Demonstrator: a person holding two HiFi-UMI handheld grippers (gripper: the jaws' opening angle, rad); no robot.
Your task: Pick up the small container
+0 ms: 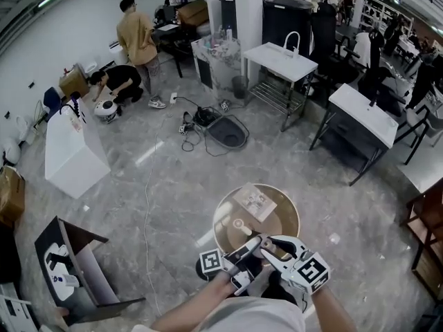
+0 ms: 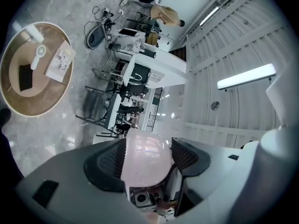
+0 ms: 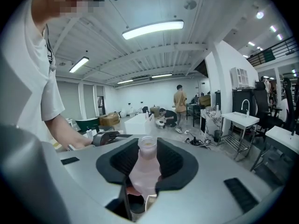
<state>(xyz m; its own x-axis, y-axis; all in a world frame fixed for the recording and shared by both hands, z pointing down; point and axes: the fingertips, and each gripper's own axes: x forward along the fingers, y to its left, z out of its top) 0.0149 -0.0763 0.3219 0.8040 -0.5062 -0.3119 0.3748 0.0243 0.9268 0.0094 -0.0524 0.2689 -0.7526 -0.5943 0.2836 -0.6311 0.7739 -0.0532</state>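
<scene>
Holding step, lift seemingly done: your right gripper (image 3: 148, 146) clamps the small container (image 3: 145, 171) upright between its jaws, your left gripper (image 2: 145, 146) clamps a pale domed piece (image 2: 142, 164); next, keep both grips firm.

On the round table (image 1: 287, 216), the booklet (image 1: 254, 201) lies behind the small fan (image 1: 239, 225).

A big open workshop hall: polished grey stone floor (image 1: 173, 185), white sink stands (image 1: 280, 61) on metal frames at one o'clock, loose cables (image 1: 197, 126) at twelve, cardboard boxes (image 1: 73, 81) by the wall at ten, two people (image 1: 136, 37) busy at eleven, strip lights (image 3: 153, 29) on a ribbed ceiling
</scene>
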